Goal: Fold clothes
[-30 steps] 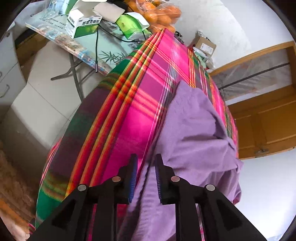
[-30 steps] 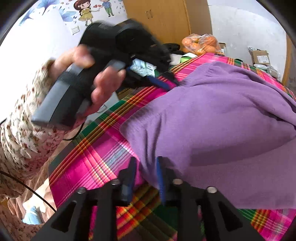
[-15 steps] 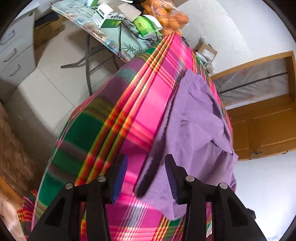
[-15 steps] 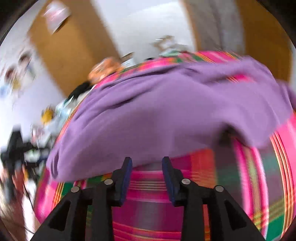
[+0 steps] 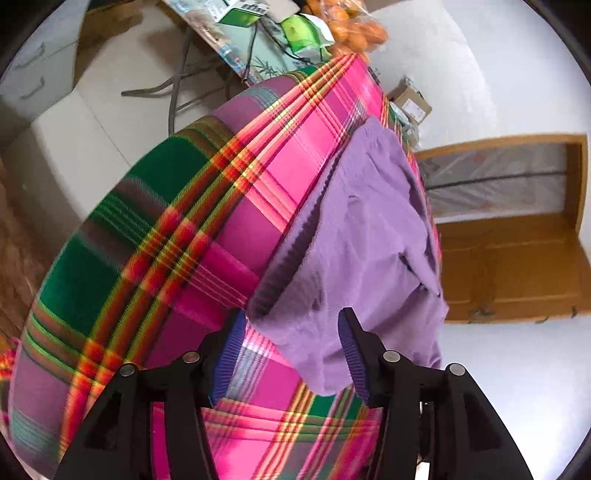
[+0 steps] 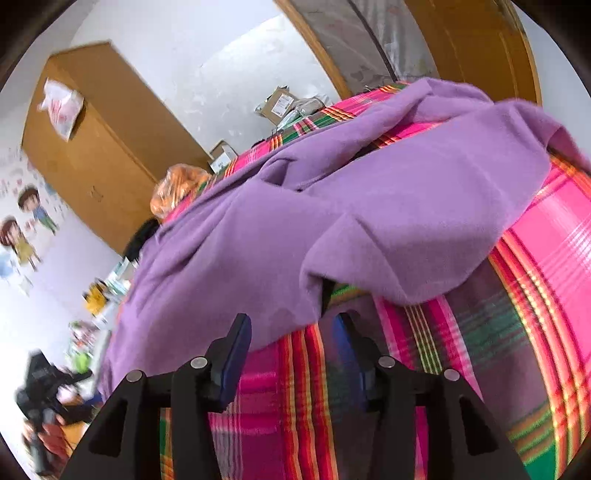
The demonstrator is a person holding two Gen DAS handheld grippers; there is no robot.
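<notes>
Purple garment [image 5: 369,236] between opening jaws

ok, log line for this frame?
step: fold | left gripper: opening, over sweater corner | right gripper: opening, at sweater hem | sweater: on cloth

We recorded white plaster walls [image 5: 461,55] and a pale tiled floor [image 5: 92,122]. A side table [image 5: 236,48] with grey metal legs stood on it, carrying boxes and a bag of oranges [image 5: 354,26]. We noted grey drawer units [image 5: 26,74], a wooden-framed doorway [image 5: 517,229], a tall wooden wardrobe [image 6: 99,147], and cartoon wall stickers [image 6: 22,221]. Daylight was soft and even. A plaid cloth [image 5: 166,240] covered the counter.
</notes>
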